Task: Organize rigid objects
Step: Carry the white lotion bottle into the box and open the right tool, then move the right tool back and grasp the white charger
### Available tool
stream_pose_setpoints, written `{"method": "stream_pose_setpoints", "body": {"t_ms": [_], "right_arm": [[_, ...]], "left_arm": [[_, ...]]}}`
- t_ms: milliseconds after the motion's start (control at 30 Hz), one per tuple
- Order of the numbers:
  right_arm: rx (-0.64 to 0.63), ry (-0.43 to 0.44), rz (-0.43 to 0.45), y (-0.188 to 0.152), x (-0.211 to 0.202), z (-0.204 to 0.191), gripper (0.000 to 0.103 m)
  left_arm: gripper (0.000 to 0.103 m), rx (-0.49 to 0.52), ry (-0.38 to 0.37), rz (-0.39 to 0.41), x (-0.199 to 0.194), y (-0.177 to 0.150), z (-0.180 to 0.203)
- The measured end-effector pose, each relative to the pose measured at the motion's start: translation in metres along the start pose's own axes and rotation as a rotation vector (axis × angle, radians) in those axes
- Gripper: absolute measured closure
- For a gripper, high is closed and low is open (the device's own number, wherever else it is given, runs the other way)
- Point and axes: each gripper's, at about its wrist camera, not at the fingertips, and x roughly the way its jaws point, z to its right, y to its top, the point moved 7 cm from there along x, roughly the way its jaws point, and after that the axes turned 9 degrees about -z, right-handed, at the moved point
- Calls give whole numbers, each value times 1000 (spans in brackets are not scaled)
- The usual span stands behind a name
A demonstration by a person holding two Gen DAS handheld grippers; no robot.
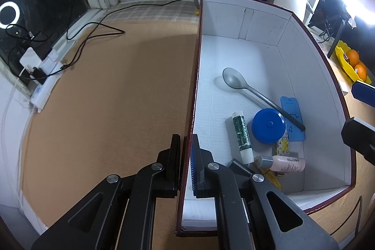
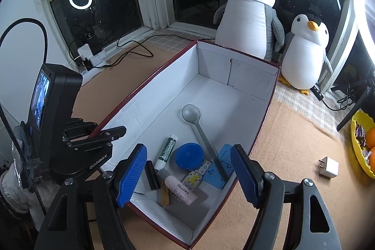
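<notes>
A white-lined cardboard box with dark red outer walls stands on the tan table. Inside lie a grey spoon, a blue round case, a white and green tube, a pink bottle, a blue flat card and other small items. My left gripper is shut on the box's left wall. My right gripper is open and empty above the box's near end.
A white charger plug lies on the table right of the box. A yellow bowl holds oranges at the far right. Two plush penguins stand behind the box. Cables and a power strip lie by the window.
</notes>
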Motion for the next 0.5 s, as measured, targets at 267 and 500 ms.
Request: {"method": "stream_pose_setpoints", "body": {"t_ms": [267, 500], "right_arm": [[36, -3, 18, -1, -9, 13, 33], [118, -6, 56, -7, -31, 50, 33]], "left_arm": [[96, 1, 7, 4, -3, 0, 2], [96, 1, 19, 7, -7, 1, 3]]}}
